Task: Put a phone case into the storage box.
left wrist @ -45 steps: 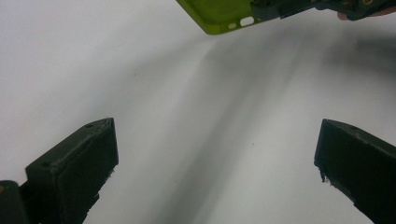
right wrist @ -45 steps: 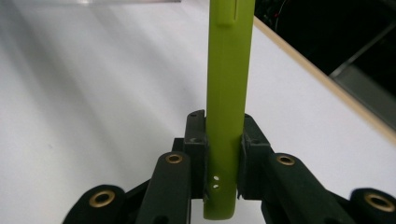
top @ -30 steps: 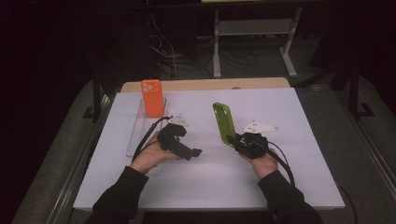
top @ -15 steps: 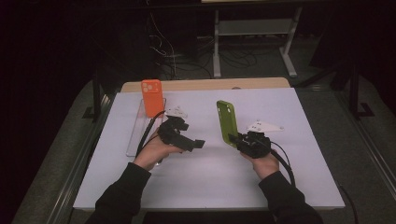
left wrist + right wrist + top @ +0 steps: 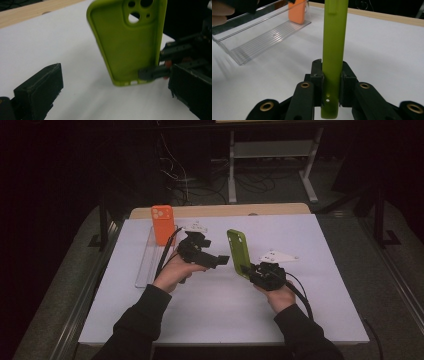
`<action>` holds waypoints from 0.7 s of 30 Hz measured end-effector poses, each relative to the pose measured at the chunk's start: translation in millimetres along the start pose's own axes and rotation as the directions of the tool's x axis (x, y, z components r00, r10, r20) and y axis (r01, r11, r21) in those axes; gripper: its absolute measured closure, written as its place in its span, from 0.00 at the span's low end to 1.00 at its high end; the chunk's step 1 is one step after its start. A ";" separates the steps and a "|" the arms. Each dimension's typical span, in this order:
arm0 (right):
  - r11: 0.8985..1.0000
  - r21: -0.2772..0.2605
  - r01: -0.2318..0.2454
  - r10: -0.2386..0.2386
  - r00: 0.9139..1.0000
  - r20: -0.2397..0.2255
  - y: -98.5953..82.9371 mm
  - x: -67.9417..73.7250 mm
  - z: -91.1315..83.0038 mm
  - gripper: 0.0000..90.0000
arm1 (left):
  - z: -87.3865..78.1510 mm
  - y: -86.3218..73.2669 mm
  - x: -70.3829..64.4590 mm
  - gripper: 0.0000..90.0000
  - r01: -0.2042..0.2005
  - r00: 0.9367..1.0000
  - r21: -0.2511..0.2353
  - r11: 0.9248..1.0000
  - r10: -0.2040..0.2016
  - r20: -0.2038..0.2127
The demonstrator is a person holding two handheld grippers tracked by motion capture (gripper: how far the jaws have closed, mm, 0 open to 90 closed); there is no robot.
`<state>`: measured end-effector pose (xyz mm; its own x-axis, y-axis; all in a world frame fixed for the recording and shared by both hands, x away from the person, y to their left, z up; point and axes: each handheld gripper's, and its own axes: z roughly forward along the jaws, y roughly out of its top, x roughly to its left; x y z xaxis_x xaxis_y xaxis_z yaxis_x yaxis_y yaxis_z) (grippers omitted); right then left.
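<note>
A green phone case point(image 5: 239, 251) stands upright above the white table, and my right gripper point(image 5: 249, 270) is shut on its lower end. In the right gripper view the case point(image 5: 334, 45) is edge-on, pinched between the gripper point(image 5: 332, 75) pads. My left gripper point(image 5: 220, 260) is open just left of the case, its jaws pointing at it. In the left gripper view the case's hollow inside point(image 5: 130, 42) faces me between the widely spread jaws of that gripper point(image 5: 115, 85). An orange phone case point(image 5: 162, 223) stands at the far end of a clear tray point(image 5: 146, 262).
The clear tray point(image 5: 259, 40) with the orange case point(image 5: 297, 12) lies along the table's left side. A white three-cornered plate point(image 5: 276, 256) lies on the table right of the green case. A wooden strip point(image 5: 225, 210) borders the far edge.
My left gripper has moved forward and to the right, closer to the green case. The right gripper still holds the case upright in about the same place.
</note>
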<state>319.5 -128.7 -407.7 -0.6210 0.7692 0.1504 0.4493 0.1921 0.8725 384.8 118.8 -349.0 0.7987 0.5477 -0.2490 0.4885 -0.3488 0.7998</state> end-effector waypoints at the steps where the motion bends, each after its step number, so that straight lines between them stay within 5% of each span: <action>1: 1.000 0.002 0.001 -0.001 1.000 -0.003 -0.2 0.9 0.6 0.84 | 1.2 0.8 0.1 0.00 0.001 1.000 -0.005 1.000 -0.001 -0.001; 21: 1.000 0.006 0.025 -0.025 0.999 -0.048 0.3 17.1 9.5 0.84 | 25.1 9.4 -6.0 0.00 0.065 0.998 -0.092 0.994 -0.062 0.032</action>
<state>315.1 -109.7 -409.3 -0.6622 0.7340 0.1506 0.4373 0.2155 0.8731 393.4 93.2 -353.7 0.7777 0.5435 -0.3160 0.5053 -0.2413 0.8285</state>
